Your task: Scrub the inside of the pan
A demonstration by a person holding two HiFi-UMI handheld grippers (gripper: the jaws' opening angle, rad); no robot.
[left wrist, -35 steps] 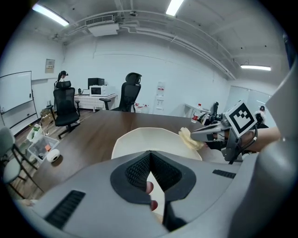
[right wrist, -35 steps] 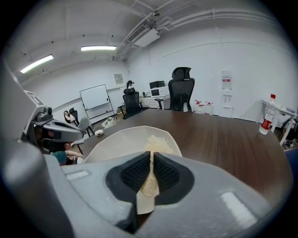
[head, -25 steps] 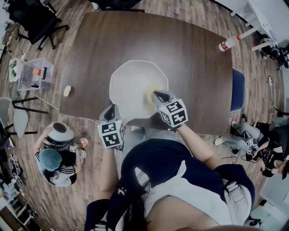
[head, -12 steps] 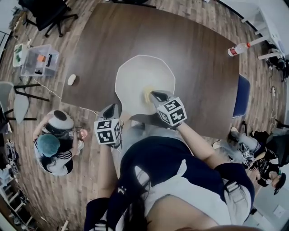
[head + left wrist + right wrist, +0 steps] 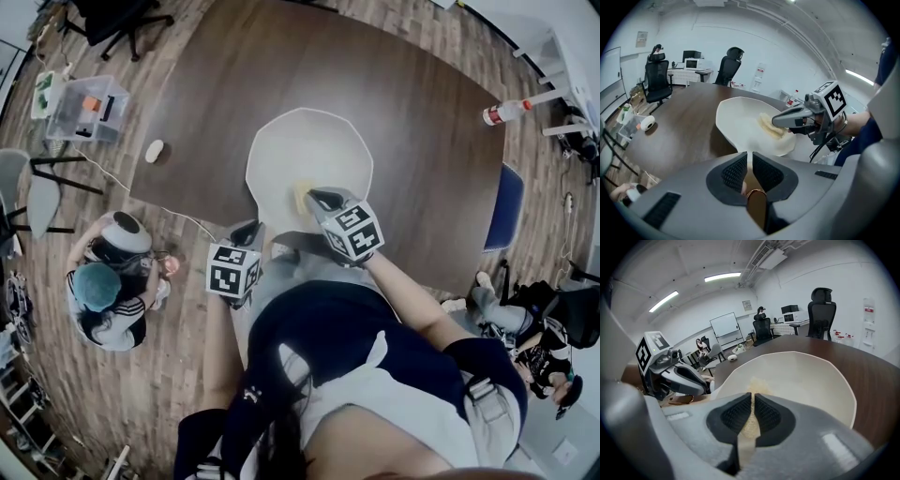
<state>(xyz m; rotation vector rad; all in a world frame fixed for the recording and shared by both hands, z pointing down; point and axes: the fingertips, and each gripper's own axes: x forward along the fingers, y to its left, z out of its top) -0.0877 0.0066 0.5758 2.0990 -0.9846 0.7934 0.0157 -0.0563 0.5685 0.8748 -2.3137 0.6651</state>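
Observation:
A white, many-sided pan (image 5: 309, 141) lies on the dark wooden table (image 5: 412, 103). My left gripper (image 5: 249, 232) is at the pan's near left edge, shut on the brown pan handle (image 5: 755, 206) with its metal ring. My right gripper (image 5: 315, 198) reaches into the pan's near side, shut on a thin yellow sponge (image 5: 302, 195) that rests on the pan's inner surface. In the left gripper view the pan (image 5: 740, 117), the sponge (image 5: 768, 126) and the right gripper (image 5: 777, 121) all show. In the right gripper view the sponge (image 5: 752, 390) lies on the pan (image 5: 806, 380).
A bottle (image 5: 503, 112) stands at the table's far right corner and a small white roll (image 5: 154, 150) near its left edge. A clear box (image 5: 84, 103) and a person seated on the floor (image 5: 103, 300) are to the left. A blue chair (image 5: 503, 216) is at the right.
The right gripper has slid the sponge leftward across the near side of the pan. The left gripper keeps its hold on the handle and has shifted only a little.

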